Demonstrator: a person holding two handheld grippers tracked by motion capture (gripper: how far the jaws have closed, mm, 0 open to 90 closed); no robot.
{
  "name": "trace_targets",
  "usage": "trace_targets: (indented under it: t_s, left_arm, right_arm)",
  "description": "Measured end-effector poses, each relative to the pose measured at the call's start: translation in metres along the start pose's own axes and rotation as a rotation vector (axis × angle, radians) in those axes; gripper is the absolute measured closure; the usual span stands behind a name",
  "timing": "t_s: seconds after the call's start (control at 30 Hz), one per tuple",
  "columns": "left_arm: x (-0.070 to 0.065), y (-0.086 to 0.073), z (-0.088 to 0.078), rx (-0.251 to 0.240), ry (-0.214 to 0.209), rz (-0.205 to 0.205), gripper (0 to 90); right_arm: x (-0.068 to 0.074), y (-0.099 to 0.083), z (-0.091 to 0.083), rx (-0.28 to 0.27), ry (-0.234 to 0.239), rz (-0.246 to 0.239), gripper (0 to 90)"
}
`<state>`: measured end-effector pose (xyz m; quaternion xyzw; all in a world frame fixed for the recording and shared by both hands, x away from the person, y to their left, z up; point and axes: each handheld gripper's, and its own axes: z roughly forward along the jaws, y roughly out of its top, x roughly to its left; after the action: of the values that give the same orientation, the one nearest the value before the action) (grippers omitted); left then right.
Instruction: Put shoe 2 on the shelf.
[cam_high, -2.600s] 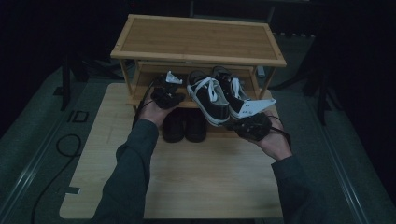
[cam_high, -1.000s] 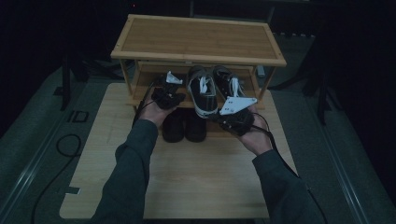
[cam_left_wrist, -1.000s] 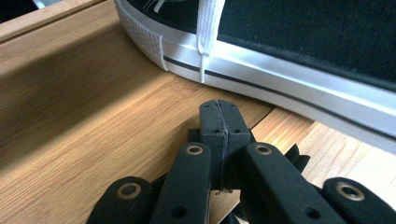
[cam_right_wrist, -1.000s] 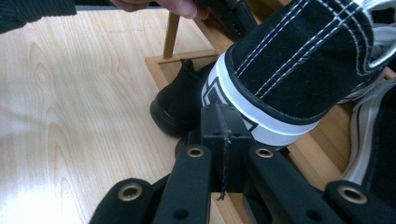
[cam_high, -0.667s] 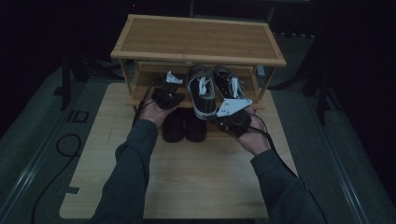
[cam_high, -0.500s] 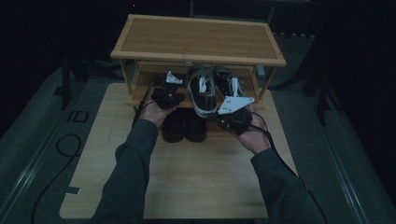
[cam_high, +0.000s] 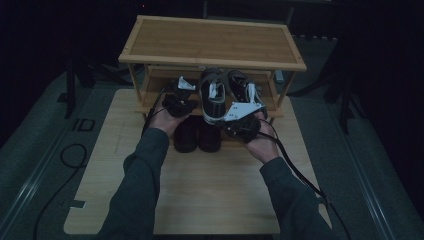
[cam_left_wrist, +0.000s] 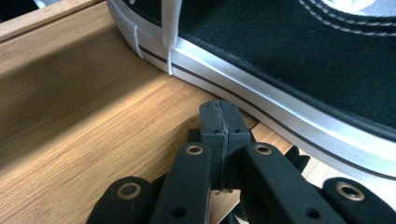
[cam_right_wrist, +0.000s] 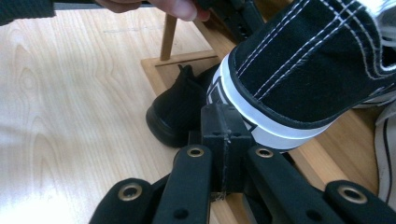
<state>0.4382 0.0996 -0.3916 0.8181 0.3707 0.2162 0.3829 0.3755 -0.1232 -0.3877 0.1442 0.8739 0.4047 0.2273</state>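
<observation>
Right tool (cam_high: 239, 121) has slid in to the sneaker (cam_high: 212, 95) heel; both tools closed, empty.

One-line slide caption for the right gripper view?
Shut right tool at the heel of a black sneaker on the wooden rack, black shoe below.

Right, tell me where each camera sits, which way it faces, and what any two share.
High view: above the person's side, looking forward and down on the two-tier bamboo shoe rack; both forearms, left gripper and right gripper show.
Left gripper view: rides that gripper, facing along its shut jaws at the black canvas sneaker with white sole on the shelf.
Right gripper view: looks past shut jaws at that sneaker's heel and the black leather shoes below.
All views share the sneaker.
</observation>
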Motion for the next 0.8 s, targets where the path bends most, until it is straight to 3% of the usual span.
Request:
trace_targets:
  t_s: [0.13, 0.2, 0.23, 0.27, 0.3, 0.33, 0.43, 0.53, 0.8]
  left_arm:
    - [0.0, 0.0, 0.0, 0.001, 0.001, 0.001, 90.0]
    - [0.0, 0.0, 0.0, 0.001, -0.002, 0.002, 90.0]
    - [-0.001, 0.0, 0.0, 0.0, -0.001, 0.002, 90.0]
    - [0.0, 0.0, 0.0, 0.0, 0.0, 0.002, 90.0]
    - [0.0, 0.0, 0.0, -0.001, -0.004, 0.003, 90.0]
    - [0.0, 0.0, 0.0, -0.001, -0.005, 0.005, 90.0]
    - [0.0, -0.001, 0.0, -0.006, -0.004, 0.006, 90.0]
    - [-0.001, 0.0, 0.0, -0.004, 0.005, 0.012, 90.0]
    - [-0.001, 0.0, 0.0, -0.001, 0.005, 0.005, 90.0]
  right_arm:
    - [-0.002, 0.0, 0.002, -0.004, 0.007, 0.003, 90.0]
    - [-0.002, 0.0, 0.004, 0.001, -0.021, 0.007, 90.0]
    - [-0.003, -0.001, 0.006, 0.014, -0.066, 0.004, 90.0]
    - [-0.006, -0.002, 0.007, 0.013, -0.079, 0.022, 90.0]
    - [-0.011, -0.004, 0.007, -0.006, -0.05, 0.062, 90.0]
    - [-0.012, -0.004, 0.007, -0.012, -0.039, 0.065, 90.0]
    - [-0.009, -0.001, 0.01, -0.007, -0.047, 0.05, 90.0]
    - [-0.009, 0.001, 0.014, -0.023, -0.023, 0.058, 90.0]
    - [-0.006, 0.011, 0.02, 0.007, -0.031, 0.027, 90.0]
